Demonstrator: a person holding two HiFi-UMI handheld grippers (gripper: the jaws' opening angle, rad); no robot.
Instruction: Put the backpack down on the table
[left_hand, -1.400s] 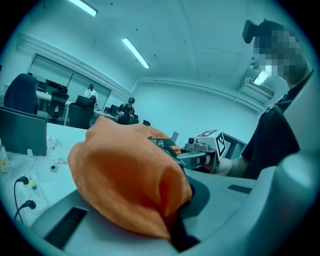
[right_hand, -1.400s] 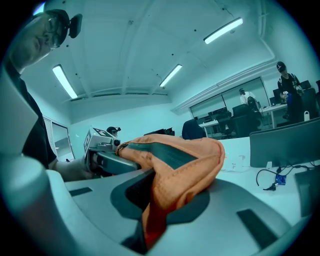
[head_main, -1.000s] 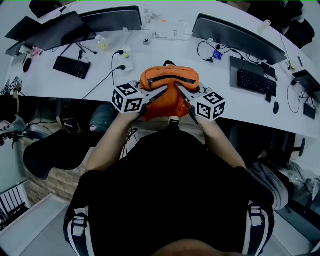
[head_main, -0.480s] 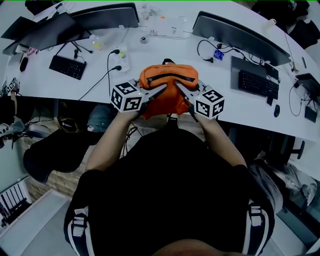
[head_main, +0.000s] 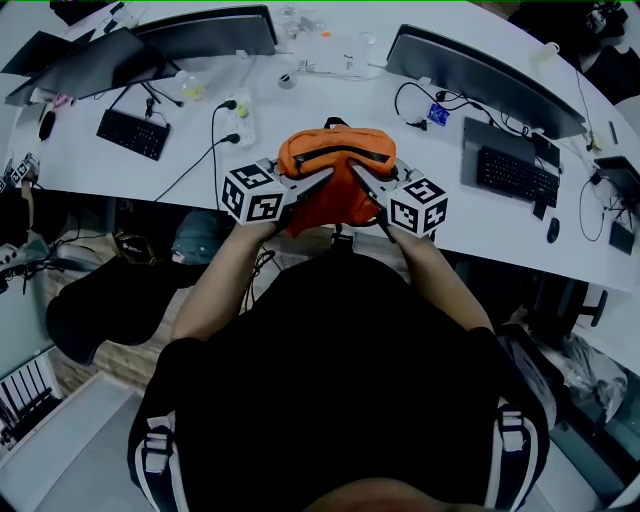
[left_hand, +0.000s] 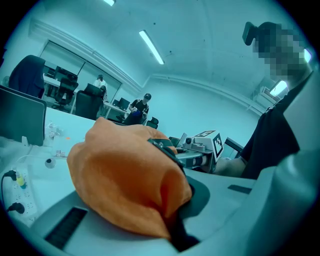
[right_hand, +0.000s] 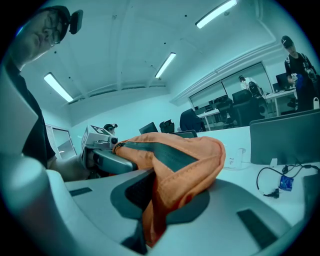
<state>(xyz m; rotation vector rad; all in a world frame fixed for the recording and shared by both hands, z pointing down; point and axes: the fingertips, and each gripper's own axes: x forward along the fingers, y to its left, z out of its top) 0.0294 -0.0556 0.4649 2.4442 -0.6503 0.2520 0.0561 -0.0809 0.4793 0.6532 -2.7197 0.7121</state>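
An orange backpack (head_main: 335, 172) with a dark zipper hangs between my two grippers over the near edge of the white table (head_main: 330, 105). My left gripper (head_main: 322, 182) is shut on the backpack's left side, where the orange fabric (left_hand: 125, 180) bunches between the jaws. My right gripper (head_main: 362, 180) is shut on its right side, with a fold of the cloth (right_hand: 172, 187) pinched in it. In the head view, the bag's lower part hangs in front of the table edge. I cannot tell whether its bottom touches the tabletop.
Behind the backpack lie a power strip (head_main: 243, 115) with cables and small clutter. Two monitors (head_main: 215, 35) (head_main: 480, 72) stand at the back, with keyboards (head_main: 132, 134) (head_main: 517, 174) left and right. A dark chair (head_main: 95, 305) sits at lower left. People stand far off (left_hand: 140, 106).
Both grippers have carried the backpack a little away from me, further over the table edge, and slightly lower. Their hold on it is unchanged.
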